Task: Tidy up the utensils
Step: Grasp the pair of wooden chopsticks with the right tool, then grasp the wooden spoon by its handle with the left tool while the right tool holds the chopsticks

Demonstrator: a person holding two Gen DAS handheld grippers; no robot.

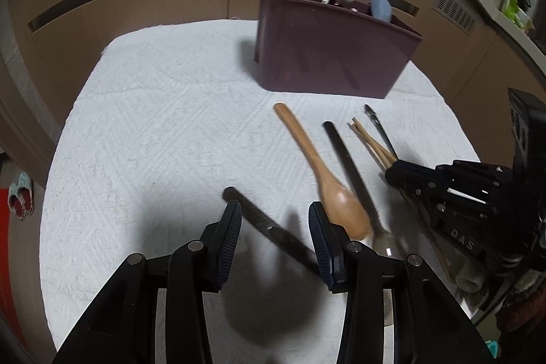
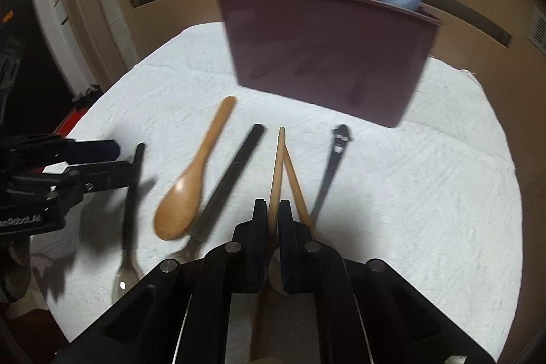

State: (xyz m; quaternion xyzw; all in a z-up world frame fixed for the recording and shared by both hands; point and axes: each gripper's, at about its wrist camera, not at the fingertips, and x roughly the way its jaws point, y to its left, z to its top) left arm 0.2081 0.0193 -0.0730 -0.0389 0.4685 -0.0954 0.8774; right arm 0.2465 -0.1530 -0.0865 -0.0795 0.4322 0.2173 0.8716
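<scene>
Right wrist view: the right claw (image 2: 272, 217) is pinched shut on one wooden chopstick (image 2: 278, 166), its mate (image 2: 296, 186) angling off beside it on the white cloth (image 2: 426, 193). Left lie a black-handled utensil (image 2: 235, 173) and wooden spoon (image 2: 191, 186); the maroon bin (image 2: 327, 53) stands beyond. The left claw (image 1: 274, 224) gapes open over a dark handle (image 1: 262, 224).
</scene>
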